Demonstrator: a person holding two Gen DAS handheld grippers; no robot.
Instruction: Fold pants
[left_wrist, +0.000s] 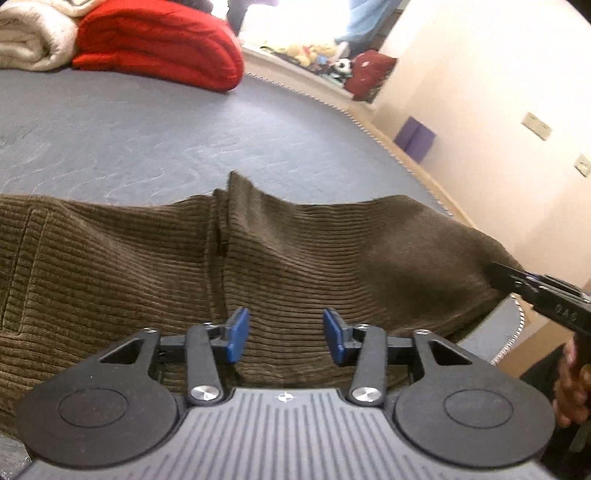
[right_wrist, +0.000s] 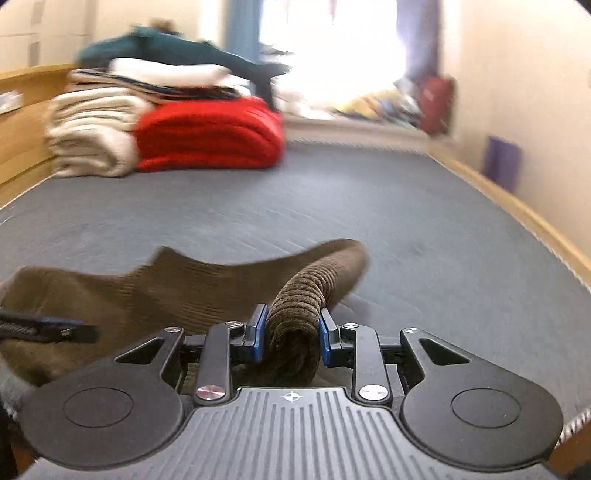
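Brown corduroy pants (left_wrist: 280, 258) lie across the near part of a grey mattress (left_wrist: 147, 133). My left gripper (left_wrist: 286, 334) is open just above the pants, with nothing between its blue pads. My right gripper (right_wrist: 291, 336) is shut on a bunched fold of the pants (right_wrist: 295, 306) and lifts it off the mattress (right_wrist: 406, 221). In the left wrist view the right gripper (left_wrist: 517, 280) comes in from the right and holds the pants' right edge. In the right wrist view the left gripper (right_wrist: 85, 332) shows at the left over the fabric.
A folded red blanket (left_wrist: 159, 44) and a cream blanket (left_wrist: 33, 37) are stacked at the far end of the mattress, with more folded clothes (right_wrist: 166, 74) on top. A wooden bed frame (right_wrist: 517, 214) and a wall run along the right side. A purple block (left_wrist: 415, 138) stands by the wall.
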